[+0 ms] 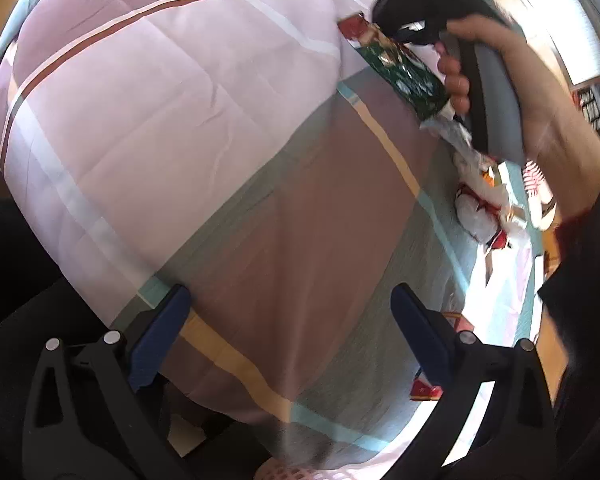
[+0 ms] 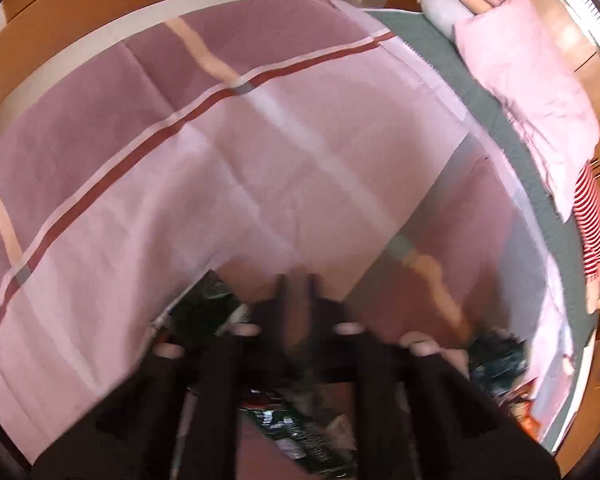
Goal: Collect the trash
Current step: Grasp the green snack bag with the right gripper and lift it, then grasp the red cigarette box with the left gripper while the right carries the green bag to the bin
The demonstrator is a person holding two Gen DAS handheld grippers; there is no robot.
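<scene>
Your left tongs (image 1: 288,312) stand apart over the bed's plaid quilt (image 1: 172,120), holding nothing. Beyond them, the green snack wrapper (image 1: 404,72) lies lengthwise under your right tongs (image 2: 296,288), whose nearly closed tips are too blurred to show a grip.

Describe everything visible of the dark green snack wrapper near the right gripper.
The dark green, glossy foil-like snack wrapper is long, crinkled and printed with white markings, with a red patch at its far end and a torn silvery end nearer the camera. It lies or hangs over the pink-and-mauve plaid bedspread, directly under the right gripper, partly hidden. Whether it is gripped is unclear.
</scene>
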